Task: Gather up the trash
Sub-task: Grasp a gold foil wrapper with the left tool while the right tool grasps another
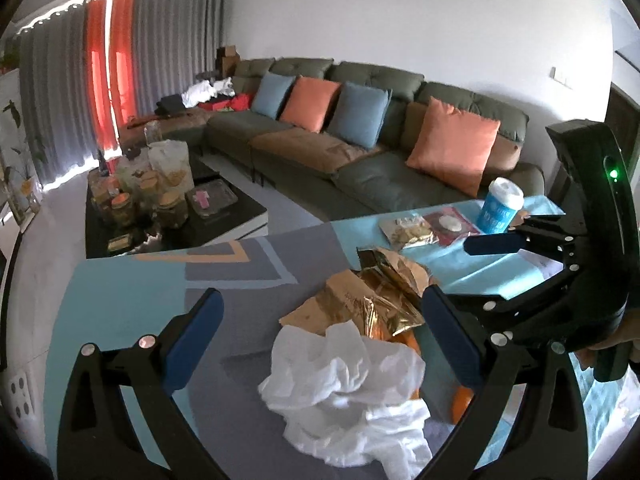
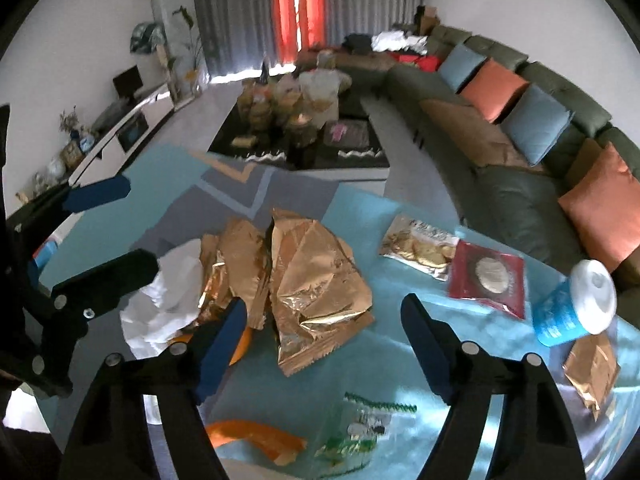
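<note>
Left wrist view looks down along the left tool [image 1: 320, 328], tilted toward the tabletop [image 1: 132, 300], its blue-padded fingers [image 1: 196, 332] spread wide apart with nothing clamped; the crumpled white tissue [image 1: 344, 384] lies between and just below them, untouched as far as can be seen. Behind the tissue sits the heap of gold foil wrappers [image 1: 380, 292], and the right tool [image 1: 452, 272] reaches in from the right edge, pointing leftward at that heap. In the right wrist view the right tool [image 2: 322, 344] points steeply down, fingers apart and gripping nothing, straddling the near edge of the gold foil wrappers [image 2: 316, 280]. Beyond lie a biscuit packet [image 2: 416, 248], a red packet [image 2: 488, 276] and a blue cup [image 2: 572, 308] tipped near the tabletop's right side, with a small gold packet [image 2: 592, 368] below it. A green-printed clear wrapper [image 2: 360, 428] and an orange scrap [image 2: 256, 436] lie near the front edge. The teal cloth between the heap and the packets is bare. A sofa [image 2: 520, 200] borders the far right edge.
</note>
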{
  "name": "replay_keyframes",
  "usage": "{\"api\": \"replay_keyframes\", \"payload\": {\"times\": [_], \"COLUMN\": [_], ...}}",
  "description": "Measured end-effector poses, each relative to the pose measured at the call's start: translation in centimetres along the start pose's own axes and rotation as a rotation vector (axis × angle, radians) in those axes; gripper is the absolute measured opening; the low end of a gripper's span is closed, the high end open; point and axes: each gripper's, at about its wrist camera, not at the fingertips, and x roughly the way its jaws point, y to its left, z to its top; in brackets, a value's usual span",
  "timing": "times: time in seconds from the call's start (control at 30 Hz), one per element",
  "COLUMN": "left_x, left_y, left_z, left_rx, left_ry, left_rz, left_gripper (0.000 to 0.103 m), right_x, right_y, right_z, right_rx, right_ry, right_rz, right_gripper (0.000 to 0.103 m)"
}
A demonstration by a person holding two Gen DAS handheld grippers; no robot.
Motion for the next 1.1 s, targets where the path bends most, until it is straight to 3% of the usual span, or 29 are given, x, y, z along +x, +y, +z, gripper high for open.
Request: {"api": "replay_keyframes", "payload": {"times": [0.33,0.4,0.63,0.7,0.73,0.77,0.83,1.0,1.1], "left_x": [5.2,6.1,8.4,8.5,8.6,8.7,9.0,9.0,8.9], "left_y": [0.0,0.0,-0.1,-0.6,-0.7,-0.8,-0.7,-0.8,-1.2], "left_z": [0.7,0.7,0.8,0.9,0.8,0.8,0.7,0.6,0.8], "left_rx": [-0.014,-0.018,-0.033,0.000,0.006,0.004,-0.014,-0.017,-0.018], "left_ry": [0.125,0.159,0.250,0.257,0.263,0.265,0.280,0.277,0.273], "left_rz": [-0.102,-0.152,-0.204,-0.212,-0.219,-0.224,-0.236,-0.262,-0.283], "left_gripper": [0.097,0.097,0.097,0.097,0.090,0.077,0.065,0.050,0.030], "right_x": [2.3,2.5,3.5,3.7,3.7,3.8,3.8,3.5,3.1], "right_y": [-0.8,-1.0,-1.6,-1.6,-1.6,-1.7,-1.7,-1.8,-2.0], "right_z": [0.3,0.2,-0.1,-0.2,-0.3,-0.3,-0.5,-0.7,-0.8], "right_rx": [-0.026,-0.023,-0.008,-0.007,-0.006,-0.006,0.000,-0.003,0.003], "right_ry": [0.081,0.091,0.122,0.128,0.132,0.133,0.130,0.120,0.104], "right_rz": [0.010,0.017,0.043,0.057,0.063,0.066,0.075,0.089,0.096], "right_gripper": [0.068,0.061,0.049,0.033,0.028,0.027,0.025,0.014,0.009]}}
